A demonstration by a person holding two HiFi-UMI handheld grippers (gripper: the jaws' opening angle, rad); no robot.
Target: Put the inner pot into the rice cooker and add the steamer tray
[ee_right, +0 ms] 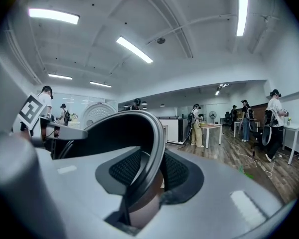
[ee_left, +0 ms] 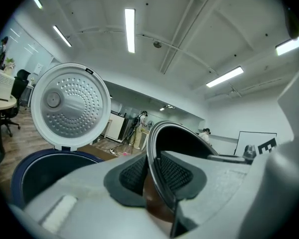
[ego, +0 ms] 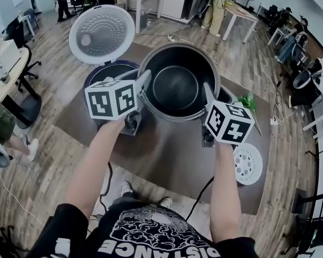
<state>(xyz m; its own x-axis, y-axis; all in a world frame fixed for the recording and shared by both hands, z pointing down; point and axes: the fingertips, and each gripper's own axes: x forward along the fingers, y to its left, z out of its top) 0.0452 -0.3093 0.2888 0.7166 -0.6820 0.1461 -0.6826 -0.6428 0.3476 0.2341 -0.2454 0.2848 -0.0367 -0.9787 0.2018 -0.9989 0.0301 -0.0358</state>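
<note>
The dark metal inner pot [ego: 175, 87] hangs in the air between my two grippers, above the brown table [ego: 167, 155]. My left gripper [ego: 142, 87] is shut on the pot's left rim [ee_left: 153, 143], with a pad on each side of the wall. My right gripper [ego: 209, 95] is shut on the right rim [ee_right: 157, 138] in the same way. The rice cooker [ego: 110, 71] stands just left of the pot, its dark-blue bowl [ee_left: 45, 168] empty and its dotted lid [ego: 101, 34] upright and open. The white perforated steamer tray [ego: 247, 164] lies flat on the table at the right.
A small green item [ego: 248, 102] lies on the table right of the pot. Cables trail over the wooden floor. Desks, chairs and several people stand at the far end and along both sides of the room.
</note>
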